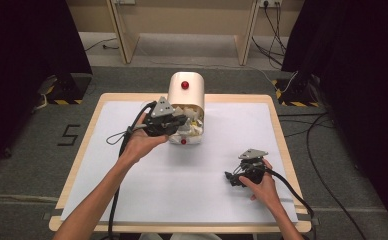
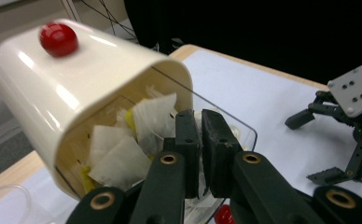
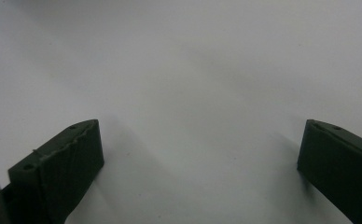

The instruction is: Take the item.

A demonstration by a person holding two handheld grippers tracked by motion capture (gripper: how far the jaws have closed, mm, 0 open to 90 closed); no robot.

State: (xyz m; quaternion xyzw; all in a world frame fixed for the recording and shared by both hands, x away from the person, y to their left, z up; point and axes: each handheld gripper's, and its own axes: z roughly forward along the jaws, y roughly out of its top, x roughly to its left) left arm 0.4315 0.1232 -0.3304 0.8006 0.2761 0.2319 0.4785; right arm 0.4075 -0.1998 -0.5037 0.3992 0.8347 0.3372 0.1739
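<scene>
From the high view, one bench (image 1: 282,150) carries one white sheet (image 1: 192,190) that covers most of its top, leaving a wooden strip along every edge. One cream box (image 1: 186,95) with a rounded lid stands at the middle of the far edge, its open front facing the near edge. Two red knobs show on it: one on the lid (image 1: 185,85) and one low at the front (image 1: 183,142). White paper packets (image 1: 194,125) crowd the opening; their number cannot be told. The left gripper (image 1: 179,121) is at the mouth of the box, among the packets. The right gripper (image 1: 232,179) rests near the right end of the near edge, well apart from the box. The middle of the sheet and its near left corner are bare, as is the strip between box and right edge.

In the left gripper view, the two jaws are pressed together right in front of the open box, at a packet (image 2: 158,114); whether a corner of paper is pinched between them cannot be told. A clear flap (image 2: 226,126) juts from the box mouth beside the jaws. The lid knob (image 2: 58,39) sits up on the rounded top, and the right gripper (image 2: 319,144) lies off to the side on the sheet.

In the right gripper view, the two jaws are spread wide over bare white sheet (image 3: 193,70), nothing between them.
</scene>
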